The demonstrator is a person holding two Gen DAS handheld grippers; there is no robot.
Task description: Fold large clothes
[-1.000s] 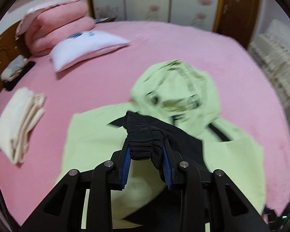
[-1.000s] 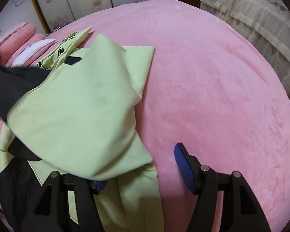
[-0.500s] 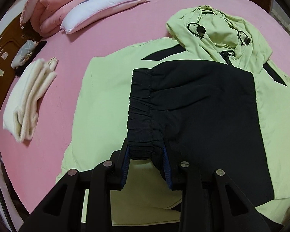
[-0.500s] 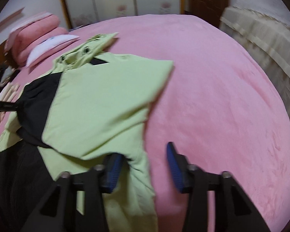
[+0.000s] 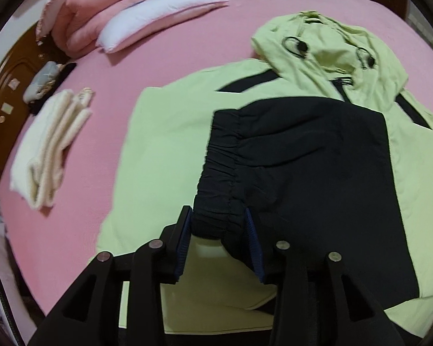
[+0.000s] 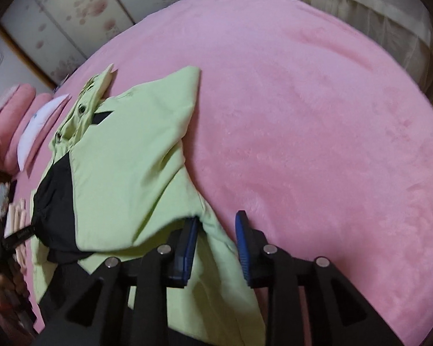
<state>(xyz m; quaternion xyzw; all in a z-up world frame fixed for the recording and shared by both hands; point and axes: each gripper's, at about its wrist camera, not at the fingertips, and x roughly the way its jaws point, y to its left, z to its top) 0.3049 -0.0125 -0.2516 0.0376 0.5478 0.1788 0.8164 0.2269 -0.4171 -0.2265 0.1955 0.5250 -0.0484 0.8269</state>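
A light green and black hooded jacket (image 5: pixel 164 150) lies on the pink bed, hood (image 5: pixel 317 49) at the far end. Its black sleeve (image 5: pixel 303 173) is folded across the body. My left gripper (image 5: pixel 218 229) is shut on the sleeve's black elastic cuff (image 5: pixel 216 196), low over the jacket. In the right wrist view the jacket (image 6: pixel 130 155) lies left of centre. My right gripper (image 6: pixel 216 225) is open at the jacket's right edge, with green fabric lying between its jaws. The left gripper (image 6: pixel 17 236) shows at the far left there.
The pink bedspread (image 6: pixel 317 115) spreads wide to the right. A folded cream cloth (image 5: pixel 49 147) lies left of the jacket. A white pillow (image 5: pixel 158 11) and folded pink quilt (image 5: pixel 89 8) sit at the head. A wooden headboard (image 5: pixel 3 101) is at far left.
My left gripper has carried the black sleeve across the jacket and lowered it flat. My right gripper has narrowed and come down over the jacket's right edge.
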